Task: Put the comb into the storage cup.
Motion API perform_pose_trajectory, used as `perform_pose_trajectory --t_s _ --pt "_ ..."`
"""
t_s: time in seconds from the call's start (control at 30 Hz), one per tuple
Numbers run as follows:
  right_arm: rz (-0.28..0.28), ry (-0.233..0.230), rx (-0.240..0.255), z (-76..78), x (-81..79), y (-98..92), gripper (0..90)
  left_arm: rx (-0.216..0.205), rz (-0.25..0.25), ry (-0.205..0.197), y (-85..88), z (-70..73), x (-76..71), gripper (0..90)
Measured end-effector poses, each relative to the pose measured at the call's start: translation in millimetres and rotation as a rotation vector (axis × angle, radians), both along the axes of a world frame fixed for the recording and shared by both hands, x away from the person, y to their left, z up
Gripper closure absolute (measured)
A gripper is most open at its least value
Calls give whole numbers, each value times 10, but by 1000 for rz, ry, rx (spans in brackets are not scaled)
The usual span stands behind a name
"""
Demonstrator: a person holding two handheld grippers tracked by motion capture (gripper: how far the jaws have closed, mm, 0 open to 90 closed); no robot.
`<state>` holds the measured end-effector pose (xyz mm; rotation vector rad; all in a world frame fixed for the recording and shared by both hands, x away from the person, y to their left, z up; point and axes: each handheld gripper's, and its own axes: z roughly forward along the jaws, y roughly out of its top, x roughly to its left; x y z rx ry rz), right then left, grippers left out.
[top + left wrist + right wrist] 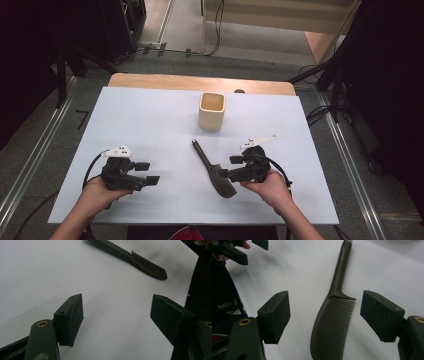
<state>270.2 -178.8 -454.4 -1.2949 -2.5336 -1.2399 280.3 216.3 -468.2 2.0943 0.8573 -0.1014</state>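
White surface (150, 125), comb (332, 317) lying flat between the right gripper (324, 315) fingers, spread to straddle it; left gripper (116, 315) fingers spread, waiting.

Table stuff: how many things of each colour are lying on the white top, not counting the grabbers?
Dark: 1, the comb
Cream: 1, the square cup
Total: 2 things on the white table top
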Motion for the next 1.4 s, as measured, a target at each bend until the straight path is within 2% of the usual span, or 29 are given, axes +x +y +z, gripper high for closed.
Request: perform_pose_trajectory --t_s 0.63,0.8,1.03,1.27,1.37,1.4 --pt "73 22 -8 -44 -36 295 245 -2 -1 0 -2 0 -1 281" --pt "98 35 -7 -63 -61 358 309 -2 -1 0 -2 0 -3 281" --pt "103 57 6 -111 -89 360 512 -3 -1 0 -4 2 -4 281" --pt "123 55 11 -197 -99 356 738 -3 0 -1 -3 2 -2 281" --pt "130 35 -14 -219 -129 366 874 -2 -1 0 -3 2 0 281" --pt "128 32 -11 -229 -134 370 875 -3 -3 1 -2 2 1 281"
